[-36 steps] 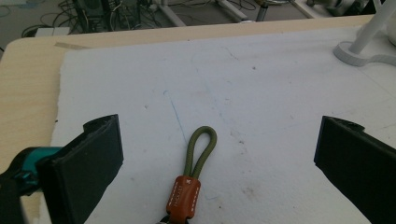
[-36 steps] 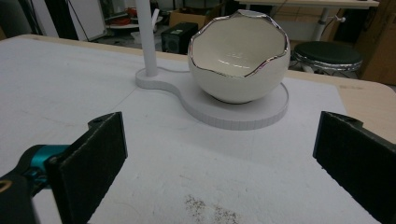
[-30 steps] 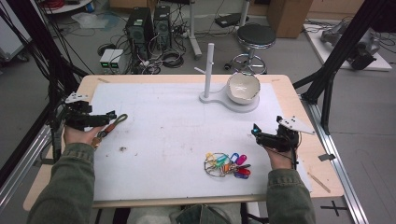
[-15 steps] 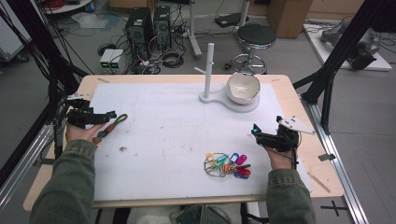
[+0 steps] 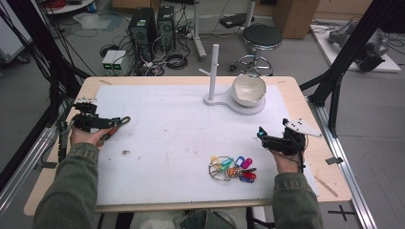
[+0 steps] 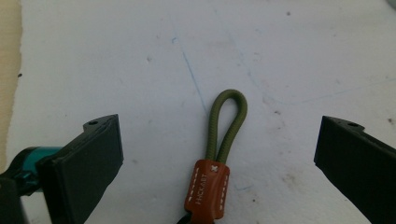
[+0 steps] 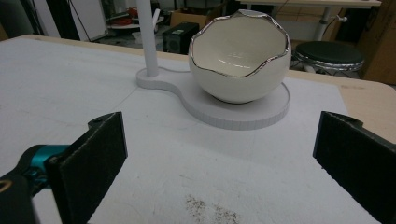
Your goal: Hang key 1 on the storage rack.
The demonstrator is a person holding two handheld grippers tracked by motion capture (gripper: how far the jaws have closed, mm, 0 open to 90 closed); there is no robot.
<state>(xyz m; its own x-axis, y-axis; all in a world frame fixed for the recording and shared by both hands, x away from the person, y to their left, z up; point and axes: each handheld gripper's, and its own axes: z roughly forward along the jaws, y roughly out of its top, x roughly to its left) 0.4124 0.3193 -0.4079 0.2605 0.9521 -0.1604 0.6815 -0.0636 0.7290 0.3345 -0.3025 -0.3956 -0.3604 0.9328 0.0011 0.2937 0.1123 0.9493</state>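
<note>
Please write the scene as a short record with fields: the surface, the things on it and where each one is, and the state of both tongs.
surface: white mat on a wooden table
left tongs: open, jaws either side of the strap, not touching it
strap: olive cord loop with brown leather tab, flat on the mat, at the left
right tongs: open, holding nothing, facing the bowl
bowl: white, eggshell shape, jagged silver rim, on the stand's round base
stand: white upright post, far centre
key tags: coloured bunch on a ring, near right
</note>
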